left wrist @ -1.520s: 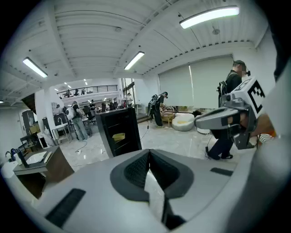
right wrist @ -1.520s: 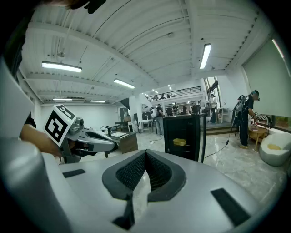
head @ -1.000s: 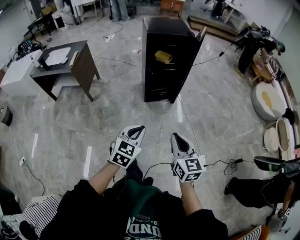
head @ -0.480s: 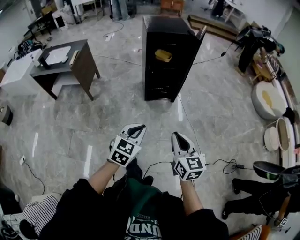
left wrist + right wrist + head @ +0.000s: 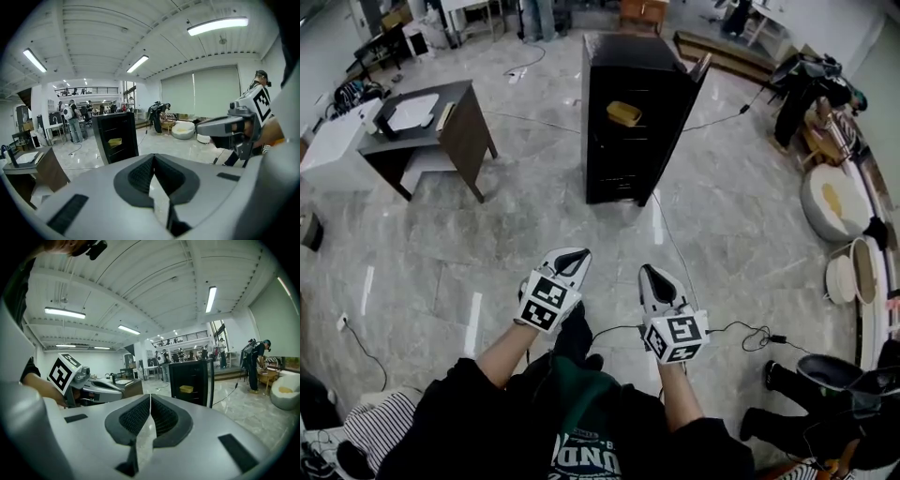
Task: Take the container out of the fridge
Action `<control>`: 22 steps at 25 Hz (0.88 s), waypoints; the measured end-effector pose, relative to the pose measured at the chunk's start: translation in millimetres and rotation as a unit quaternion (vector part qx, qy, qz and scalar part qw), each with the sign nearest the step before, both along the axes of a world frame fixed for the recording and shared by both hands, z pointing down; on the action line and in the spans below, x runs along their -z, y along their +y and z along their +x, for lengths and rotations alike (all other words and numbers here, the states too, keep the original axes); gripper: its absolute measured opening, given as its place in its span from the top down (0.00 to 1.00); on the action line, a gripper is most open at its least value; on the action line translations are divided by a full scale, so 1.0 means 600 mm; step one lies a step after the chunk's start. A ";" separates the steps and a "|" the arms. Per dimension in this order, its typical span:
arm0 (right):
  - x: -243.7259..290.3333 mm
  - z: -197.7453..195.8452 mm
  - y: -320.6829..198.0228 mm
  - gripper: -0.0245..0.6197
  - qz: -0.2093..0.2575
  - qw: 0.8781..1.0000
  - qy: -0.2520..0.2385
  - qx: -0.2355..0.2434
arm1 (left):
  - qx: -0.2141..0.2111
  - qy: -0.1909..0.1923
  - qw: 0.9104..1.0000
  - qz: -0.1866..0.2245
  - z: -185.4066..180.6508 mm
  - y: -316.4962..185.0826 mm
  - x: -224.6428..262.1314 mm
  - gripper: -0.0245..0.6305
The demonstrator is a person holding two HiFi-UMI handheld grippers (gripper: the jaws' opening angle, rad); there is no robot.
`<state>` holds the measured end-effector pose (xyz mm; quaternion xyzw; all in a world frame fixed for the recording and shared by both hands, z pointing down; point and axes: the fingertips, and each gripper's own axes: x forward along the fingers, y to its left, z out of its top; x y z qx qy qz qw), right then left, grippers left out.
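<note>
A tall black fridge (image 5: 633,117) stands out on the marble floor, well ahead of me. Its front shows a yellow container (image 5: 624,113) on an upper shelf; the same fridge (image 5: 115,141) and container (image 5: 115,141) appear in the left gripper view, and the fridge (image 5: 191,381) with the container (image 5: 186,389) in the right gripper view. My left gripper (image 5: 575,257) and right gripper (image 5: 652,274) hang side by side near my body, far short of the fridge. Both are shut with nothing between the jaws.
A dark wooden desk (image 5: 441,131) with a white tray stands at the left. A cable (image 5: 675,244) runs over the floor from the fridge toward me. White round cushions (image 5: 836,202) line the right side. A person's legs (image 5: 806,412) are at the lower right.
Both grippers stay where they were. The person at the lower right has shifted further down and out of the picture.
</note>
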<state>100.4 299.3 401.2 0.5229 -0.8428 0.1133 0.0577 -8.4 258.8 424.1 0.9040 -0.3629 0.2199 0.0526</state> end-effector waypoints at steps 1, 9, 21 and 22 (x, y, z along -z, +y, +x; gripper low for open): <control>0.000 -0.002 -0.006 0.91 0.002 1.000 0.010 0.002 | -0.002 0.001 1.000 0.000 0.002 -0.007 -0.001 0.94; -0.016 -0.018 -0.069 0.91 -0.022 0.999 -0.012 0.041 | -0.014 0.005 1.000 -0.005 0.017 -0.080 -0.011 0.94; -0.014 0.020 -0.227 0.91 -0.014 1.000 -0.012 0.011 | -0.028 0.006 0.999 -0.015 0.051 -0.240 -0.020 0.94; -0.014 0.020 -0.239 0.91 -0.014 1.000 -0.014 0.011 | -0.029 0.006 0.999 -0.016 0.052 -0.252 -0.021 0.94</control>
